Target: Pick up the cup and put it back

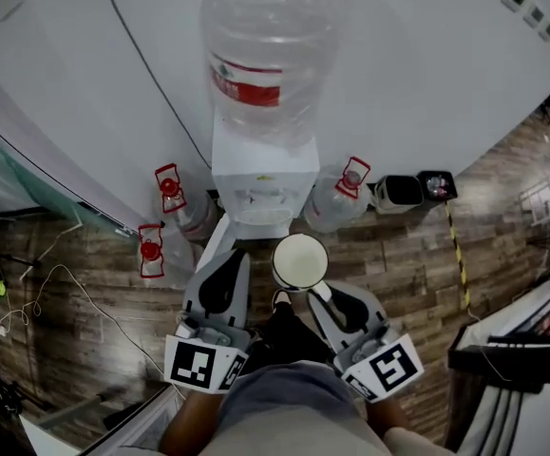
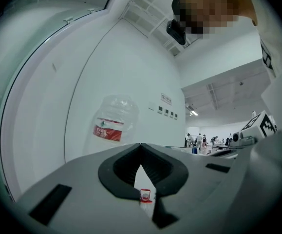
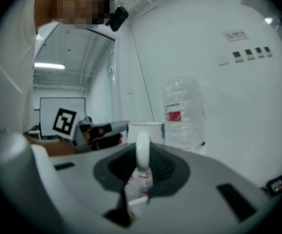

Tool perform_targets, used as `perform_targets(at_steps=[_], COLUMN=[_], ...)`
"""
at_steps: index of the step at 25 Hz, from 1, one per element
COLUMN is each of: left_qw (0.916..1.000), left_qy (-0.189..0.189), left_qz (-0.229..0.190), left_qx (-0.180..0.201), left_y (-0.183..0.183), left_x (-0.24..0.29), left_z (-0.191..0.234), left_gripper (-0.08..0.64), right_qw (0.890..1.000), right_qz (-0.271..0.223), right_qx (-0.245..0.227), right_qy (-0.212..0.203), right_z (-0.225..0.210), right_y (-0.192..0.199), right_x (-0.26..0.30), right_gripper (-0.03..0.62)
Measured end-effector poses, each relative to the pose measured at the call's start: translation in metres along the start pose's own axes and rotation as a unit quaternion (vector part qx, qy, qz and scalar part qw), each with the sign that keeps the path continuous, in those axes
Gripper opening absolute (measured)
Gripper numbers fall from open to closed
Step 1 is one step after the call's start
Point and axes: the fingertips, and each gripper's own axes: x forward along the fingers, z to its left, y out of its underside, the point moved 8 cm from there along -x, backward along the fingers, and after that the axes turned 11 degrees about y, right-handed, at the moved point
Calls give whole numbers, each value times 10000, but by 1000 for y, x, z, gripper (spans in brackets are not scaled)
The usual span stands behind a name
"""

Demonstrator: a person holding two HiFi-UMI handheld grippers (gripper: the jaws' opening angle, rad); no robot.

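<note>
Wall white | left tongs pinched together, empty | right tongs clamp cup handle, cup's lower body hidden

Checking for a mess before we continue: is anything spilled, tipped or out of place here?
Nothing stands out. The cup is upright, its handle clamped in the right gripper, in front of the water dispenser; the spare bottles stand beside it and no spill shows on the floor.
</note>
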Motion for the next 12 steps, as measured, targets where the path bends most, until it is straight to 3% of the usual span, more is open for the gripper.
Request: perform_targets(at_steps=[12], left_qw=[9992], left_qy=[-336], left_qz=[209], left_qx=[41], left_y=[50], left_x=[64], left_z=[46], left_gripper=[9], right_qw=[9989], right_qz=[-29], right_qx=[56], right_qy=[-467], right_z=[-56], right_y=[28], right_x=[78], right_gripper=[72])
